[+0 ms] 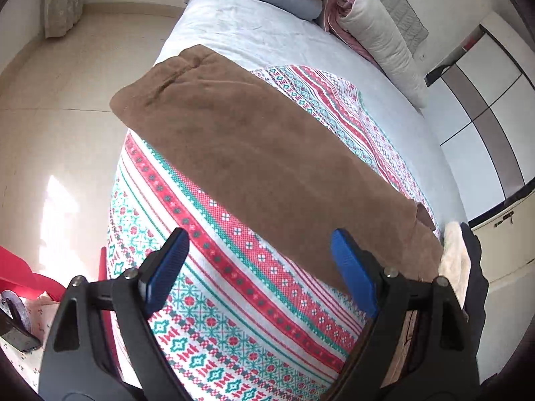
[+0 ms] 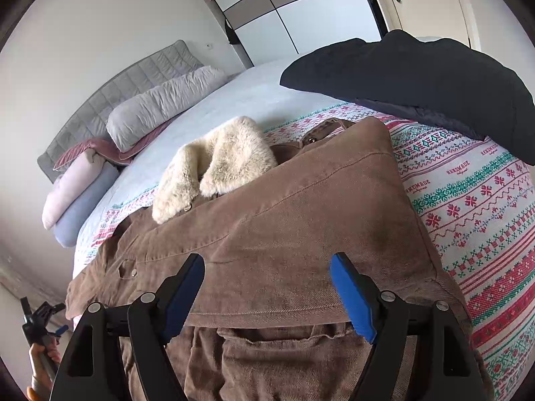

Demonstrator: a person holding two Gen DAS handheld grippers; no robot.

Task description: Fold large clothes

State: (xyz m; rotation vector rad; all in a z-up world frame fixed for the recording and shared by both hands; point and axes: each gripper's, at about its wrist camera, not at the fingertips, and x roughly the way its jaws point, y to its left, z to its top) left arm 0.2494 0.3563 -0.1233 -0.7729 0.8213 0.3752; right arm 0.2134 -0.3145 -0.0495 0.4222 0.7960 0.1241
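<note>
- Nearest to me, my right tool [image 2: 267,297] hangs just above the near edge of the brown coat [image 2: 301,220], its blue pads spread apart with nothing between them.
- My left tool [image 1: 257,267] is spread just as wide and empty, over the patterned blanket [image 1: 234,317] with the coat's long edge running just beyond its pads.
- The coat lies on the bed, on that blanket. Seen from the right tool, a broad panel is already laid over the body, its stitched edge running across; beneath the near edge I see a pocket and more brown cloth, so at least one fold looks done.
- Seen from the left tool, the coat reads as a long, fairly smooth brown band stretching away from me. I judge it narrowed lengthwise but not yet shortened.
- Past the folded panel, the cream fur collar [image 2: 214,163] sits on top, uncovered, and a snap-fastened flap shows at the left side.
- What seems left: bring the ends together to make a compact bundle, tucking the collar in. I would say the job is around half done for this coat.
- To the far right, a dark garment [image 2: 418,77] lies in a loose heap, touching the blanket; it looks unfolded and likely waits its turn.
- Farthest off, pillows [image 2: 160,107] lie against the grey headboard [image 2: 110,97].
</note>
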